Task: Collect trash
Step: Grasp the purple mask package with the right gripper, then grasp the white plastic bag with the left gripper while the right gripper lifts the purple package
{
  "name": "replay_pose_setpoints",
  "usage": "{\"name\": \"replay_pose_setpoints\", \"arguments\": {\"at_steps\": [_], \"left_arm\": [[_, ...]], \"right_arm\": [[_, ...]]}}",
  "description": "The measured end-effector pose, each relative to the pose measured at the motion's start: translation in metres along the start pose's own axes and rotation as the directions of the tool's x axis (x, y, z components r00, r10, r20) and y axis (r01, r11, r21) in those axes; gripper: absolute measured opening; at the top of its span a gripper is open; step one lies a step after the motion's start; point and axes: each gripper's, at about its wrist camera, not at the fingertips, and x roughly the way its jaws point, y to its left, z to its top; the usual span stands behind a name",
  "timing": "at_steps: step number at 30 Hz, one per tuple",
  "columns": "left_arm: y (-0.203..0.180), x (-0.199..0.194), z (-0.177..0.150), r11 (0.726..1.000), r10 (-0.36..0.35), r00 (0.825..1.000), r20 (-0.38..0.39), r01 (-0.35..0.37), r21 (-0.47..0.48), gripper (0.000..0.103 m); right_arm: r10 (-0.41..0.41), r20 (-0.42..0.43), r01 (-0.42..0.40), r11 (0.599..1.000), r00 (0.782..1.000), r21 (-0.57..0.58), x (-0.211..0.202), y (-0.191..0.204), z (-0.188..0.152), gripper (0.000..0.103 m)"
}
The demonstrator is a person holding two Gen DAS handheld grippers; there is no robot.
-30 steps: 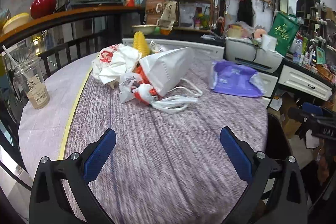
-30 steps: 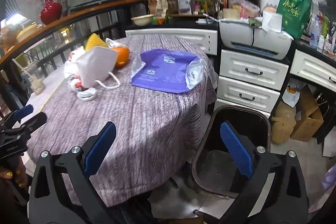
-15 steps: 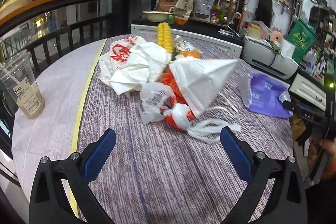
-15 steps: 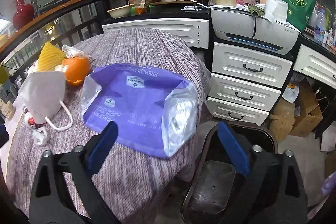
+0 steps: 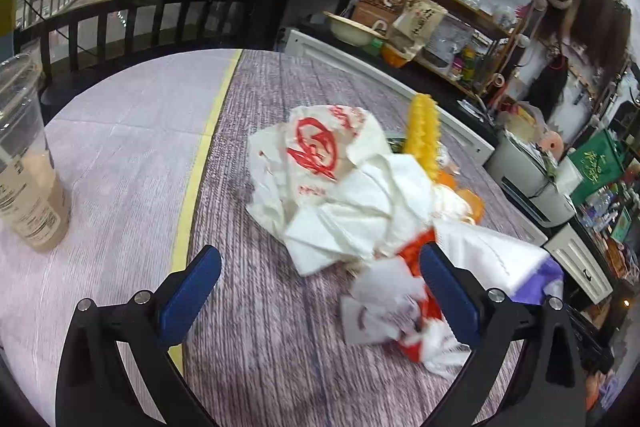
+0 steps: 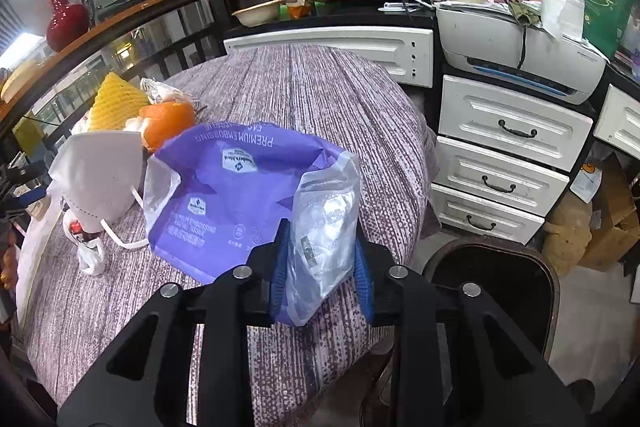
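Observation:
A heap of trash lies on the round table (image 5: 256,315): a crumpled white paper wrapper with red print (image 5: 340,179), a small red-and-white wrapper (image 5: 384,311), a white face mask (image 5: 488,259) and a yellow foam net (image 5: 422,131). My left gripper (image 5: 320,291) is open just above the table, its fingers on either side of the heap's near edge. In the right wrist view, my right gripper (image 6: 320,267) is shut on the clear corner of a purple plastic bag (image 6: 232,187) at the table's right edge. The mask (image 6: 100,175) and an orange (image 6: 168,123) lie left of the bag.
A plastic cup with a milky drink (image 5: 24,171) stands at the table's left. A dark trash bin (image 6: 492,287) stands on the floor right of the table. White drawers (image 6: 508,155) and a printer (image 6: 516,55) are behind it. A railing rings the far side.
My left gripper has moved forward and left, up to the trash heap. My right gripper has moved to the purple bag and closed on its clear corner.

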Motion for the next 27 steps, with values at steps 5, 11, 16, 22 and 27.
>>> {"name": "replay_pose_setpoints", "arguments": {"at_steps": [5, 11, 16, 22, 27], "left_arm": [[0.010, 0.009, 0.008, 1.000, -0.003, 1.000, 0.016, 0.003, -0.019, 0.094], [0.008, 0.009, 0.013, 0.999, -0.037, 0.998, 0.043, 0.038, -0.020, 0.093], [0.018, 0.029, 0.019, 0.998, -0.034, 0.999, 0.019, 0.034, -0.043, 0.093], [0.037, 0.048, 0.022, 0.978, -0.150, 0.989, -0.010, 0.147, -0.147, 0.066], [0.033, 0.039, 0.018, 0.981, -0.160, 0.987, 0.010, 0.160, -0.109, 0.019]], "right_arm": [[-0.013, 0.036, 0.014, 1.000, 0.999, -0.017, -0.012, 0.003, 0.001, 0.027], [-0.008, 0.040, 0.009, 1.000, 0.999, -0.019, -0.015, 0.005, -0.002, 0.027], [-0.015, 0.030, 0.015, 1.000, 0.999, -0.003, -0.012, 0.003, -0.005, 0.027], [-0.022, 0.027, 0.022, 1.000, 0.999, 0.007, -0.010, 0.001, -0.008, 0.027], [-0.018, 0.025, 0.018, 1.000, 1.000, 0.016, -0.010, 0.000, -0.010, 0.027]]}}
